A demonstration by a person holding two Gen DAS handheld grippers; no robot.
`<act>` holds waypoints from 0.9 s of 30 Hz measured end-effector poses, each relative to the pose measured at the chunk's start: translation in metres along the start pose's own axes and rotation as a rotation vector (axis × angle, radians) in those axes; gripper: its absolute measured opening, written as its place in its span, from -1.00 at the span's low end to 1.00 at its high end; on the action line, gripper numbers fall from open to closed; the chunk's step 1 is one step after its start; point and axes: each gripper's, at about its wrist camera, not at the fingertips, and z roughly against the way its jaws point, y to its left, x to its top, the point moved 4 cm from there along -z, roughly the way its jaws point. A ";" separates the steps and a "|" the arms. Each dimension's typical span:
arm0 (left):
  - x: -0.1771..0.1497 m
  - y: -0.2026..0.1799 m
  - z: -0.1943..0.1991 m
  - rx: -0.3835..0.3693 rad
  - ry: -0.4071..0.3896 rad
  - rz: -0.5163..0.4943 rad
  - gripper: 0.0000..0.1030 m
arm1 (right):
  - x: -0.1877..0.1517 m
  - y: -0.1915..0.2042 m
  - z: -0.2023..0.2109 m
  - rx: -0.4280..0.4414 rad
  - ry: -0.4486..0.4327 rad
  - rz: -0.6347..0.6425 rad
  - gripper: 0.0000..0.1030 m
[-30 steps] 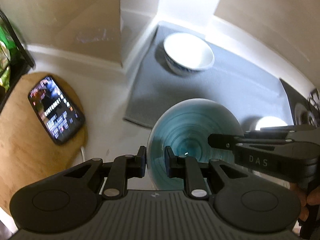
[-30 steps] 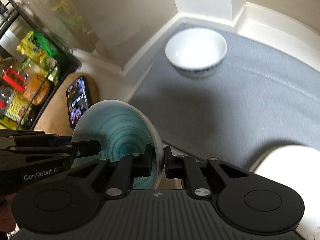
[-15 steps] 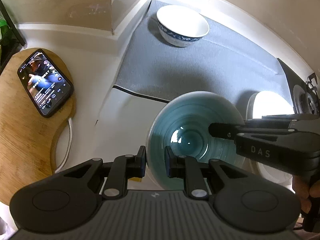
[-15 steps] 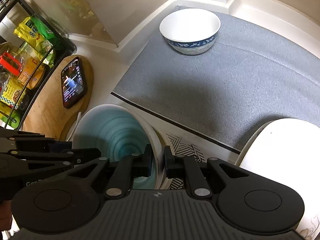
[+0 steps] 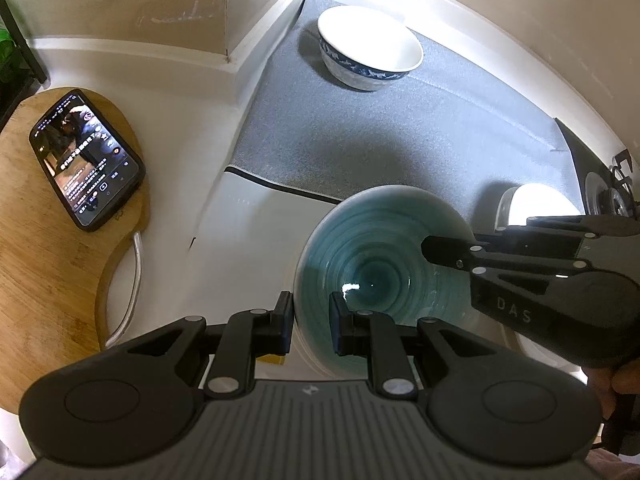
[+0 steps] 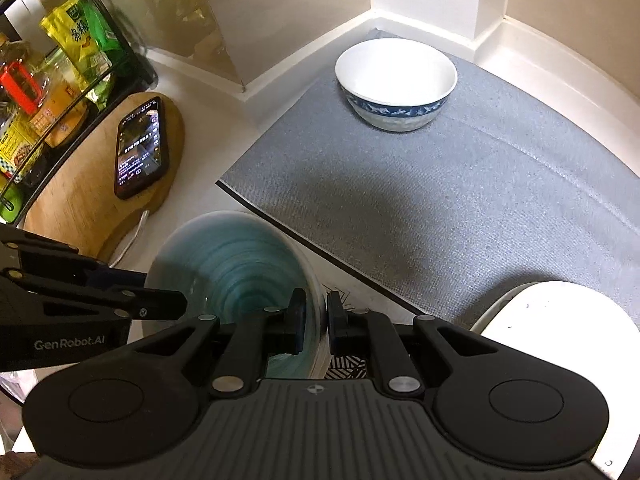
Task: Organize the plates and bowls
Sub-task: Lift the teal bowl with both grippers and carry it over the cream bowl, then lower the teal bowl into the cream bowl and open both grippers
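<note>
Left tongs (image 5: 311, 328): pressed together on the near-left rim of the teal bowl (image 5: 380, 264), one finger outside the wall and one inside, so the rim cannot slip sideways.
Right tongs (image 6: 317, 322): clamped on the opposite rim of the same bowl (image 6: 232, 264), which I judge splits the weight across both sides and keeps the bowl level.
Teal bowl: held between my two tongs, upright, mouth up, just short of the near edge of the grey mat (image 6: 460, 200); whether its base touches the desk (image 5: 248, 240) I cannot tell.
Blue-and-white bowl (image 6: 396, 80): well ahead of both tongs, upright at the far end of the mat, near the wall corner; likely the stacking spot, since it stands alone on the mat.
White dish (image 6: 560, 320): just right of my right tongs, at the mat's near edge; its exact kind is unclear.
Phone (image 5: 86, 160): far left of my left tongs, lying on a wooden board (image 5: 44, 260), well apart from the bowl's path.
Next: I judge the carry goes forward over the mat, both grips kept level.
</note>
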 end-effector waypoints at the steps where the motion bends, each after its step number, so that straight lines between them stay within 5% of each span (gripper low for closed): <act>1: 0.000 0.000 0.000 -0.001 0.000 0.000 -0.60 | 0.000 0.000 -0.001 -0.003 0.001 0.003 -0.77; 7: 0.001 0.004 -0.003 0.003 0.009 0.007 -0.60 | 0.000 -0.004 -0.007 -0.007 0.021 0.000 -0.74; 12: 0.001 0.008 -0.007 0.004 0.016 0.016 -0.52 | -0.002 -0.008 -0.018 0.013 0.052 -0.028 -0.35; 16: 0.000 0.011 -0.012 -0.001 0.018 0.026 -0.11 | -0.003 -0.020 -0.027 0.031 0.089 -0.092 0.10; 20: -0.002 0.016 -0.018 -0.029 0.013 0.056 0.29 | -0.006 -0.028 -0.030 0.057 0.137 -0.160 0.17; 24: -0.006 0.022 -0.030 -0.097 0.029 0.117 0.34 | -0.016 -0.033 -0.037 0.135 0.206 -0.234 0.25; 27: -0.008 0.024 -0.039 -0.148 0.050 0.160 0.19 | -0.018 -0.032 -0.038 0.167 0.210 -0.251 0.27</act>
